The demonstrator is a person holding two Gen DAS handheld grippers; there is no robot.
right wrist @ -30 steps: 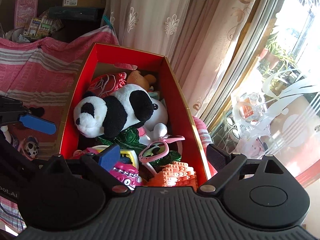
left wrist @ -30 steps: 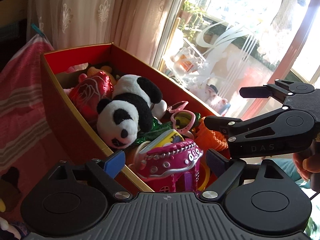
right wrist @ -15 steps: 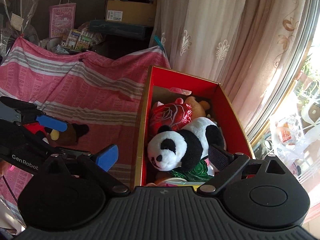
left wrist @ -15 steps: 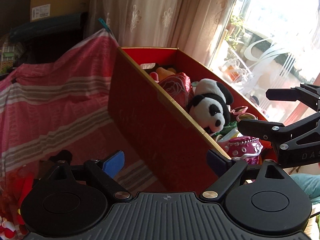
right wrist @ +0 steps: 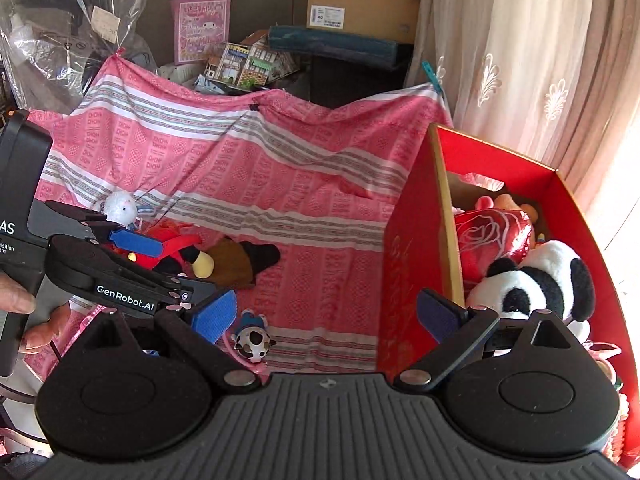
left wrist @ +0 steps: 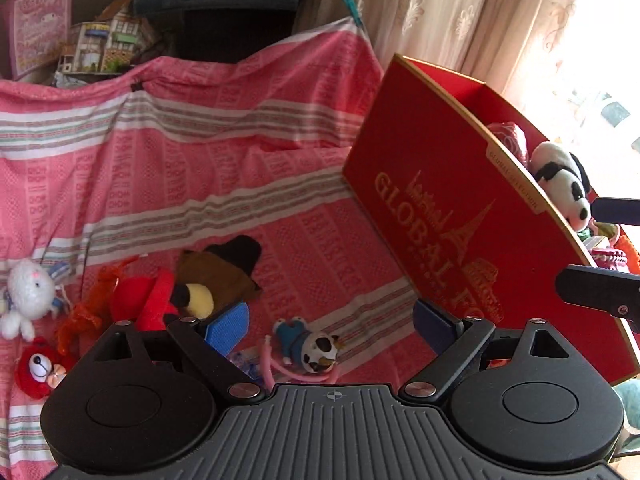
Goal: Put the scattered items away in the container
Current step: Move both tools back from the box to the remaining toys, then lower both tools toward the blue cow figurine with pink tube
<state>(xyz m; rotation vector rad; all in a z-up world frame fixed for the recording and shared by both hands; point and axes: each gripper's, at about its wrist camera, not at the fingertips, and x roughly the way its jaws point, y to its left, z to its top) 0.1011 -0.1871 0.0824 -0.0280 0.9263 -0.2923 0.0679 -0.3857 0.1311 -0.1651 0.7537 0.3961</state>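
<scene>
We hold both the left gripper [left wrist: 330, 322] and right gripper [right wrist: 326, 312] wide open and empty above a small spotted toy [left wrist: 310, 348] beside the red box [left wrist: 452, 224] of plush toys

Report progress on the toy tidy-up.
Done: the panda and a rose cushion are in the red box. In hand: nothing; both grippers, left and right, are open. Left on the cloth: cow doll, brown plush, white bunny, red toys.

Left tool [left wrist: 330, 322] and right tool [right wrist: 324, 314] both gape, empty.
</scene>
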